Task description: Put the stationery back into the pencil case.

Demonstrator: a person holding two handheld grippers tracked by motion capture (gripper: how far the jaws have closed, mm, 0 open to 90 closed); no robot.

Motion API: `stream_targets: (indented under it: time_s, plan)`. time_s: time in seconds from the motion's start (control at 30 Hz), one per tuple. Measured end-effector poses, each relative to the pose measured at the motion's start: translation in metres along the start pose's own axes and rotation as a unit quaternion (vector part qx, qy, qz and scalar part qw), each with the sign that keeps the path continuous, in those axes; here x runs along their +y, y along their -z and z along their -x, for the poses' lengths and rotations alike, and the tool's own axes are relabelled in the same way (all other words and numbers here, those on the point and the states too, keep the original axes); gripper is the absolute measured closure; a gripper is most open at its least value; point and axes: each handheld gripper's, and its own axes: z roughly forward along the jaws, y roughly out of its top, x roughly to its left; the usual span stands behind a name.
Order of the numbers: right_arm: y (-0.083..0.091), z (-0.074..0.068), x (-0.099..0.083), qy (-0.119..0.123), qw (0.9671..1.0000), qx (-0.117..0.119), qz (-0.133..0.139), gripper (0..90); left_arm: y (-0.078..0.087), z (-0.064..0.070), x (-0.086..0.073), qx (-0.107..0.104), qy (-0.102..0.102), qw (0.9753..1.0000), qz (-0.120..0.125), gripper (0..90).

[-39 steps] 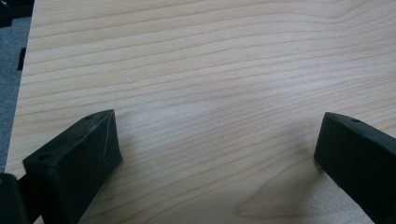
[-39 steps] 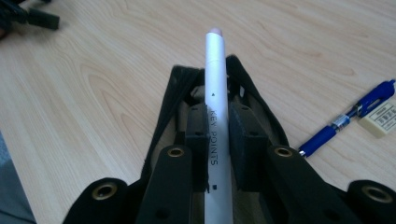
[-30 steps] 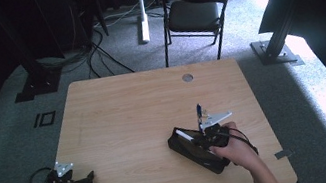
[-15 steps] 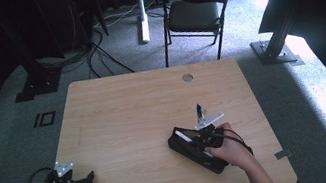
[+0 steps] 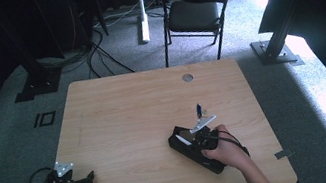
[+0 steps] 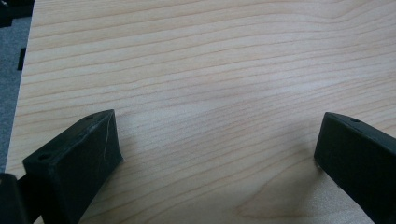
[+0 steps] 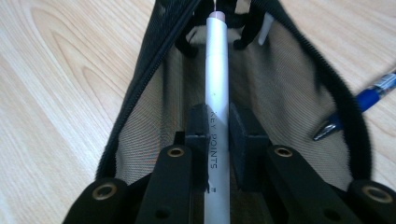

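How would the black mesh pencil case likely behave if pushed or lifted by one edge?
The black mesh pencil case would probably sag and fold, since its thin see-through walls look soft. It likely weighs little. The white pen clamped in the right claw looks rigid by contrast, and its round barrel might roll once released on the table.

Black folding chair (image 5: 195, 12) beyond wooden table (image 5: 131, 122); cables (image 5: 94, 58) on carpet
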Motion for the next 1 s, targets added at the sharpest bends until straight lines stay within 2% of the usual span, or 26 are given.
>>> stream_targets:
  time_s: [0.33,0.57,0.77,0.8,0.93,1.0]
  plan:
    - [-0.015,-0.003,0.002,0.005,0.9994,-0.003,-0.034,78.4,0.0,0.0,0.0,0.0,0.0,1.0,0.0,0.5]
    - [-0.013,-0.002,0.001,-0.004,0.9995,0.003,-0.03,75.2,0.0,0.0,0.0,0.0,0.0,1.0,0.0,0.5]
    - [-0.008,-0.003,0.001,0.001,0.9996,0.005,-0.027,74.6,0.0,0.0,0.0,0.0,0.0,1.0,0.0,0.5]
    - [0.001,-0.001,0.003,-0.002,1.0,0.004,-0.008,73.7,0.0,0.0,0.0,0.0,0.0,1.0,0.0,0.5]
    - [0.011,0.0,0.004,-0.003,0.9999,0.006,0.012,72.7,0.0,0.0,0.0,0.0,0.0,1.0,0.0,0.5]
    - [0.022,0.002,0.004,-0.011,0.9993,0.01,0.034,72.4,0.0,0.0,0.0,0.0,0.0,1.0,0.0,0.5]
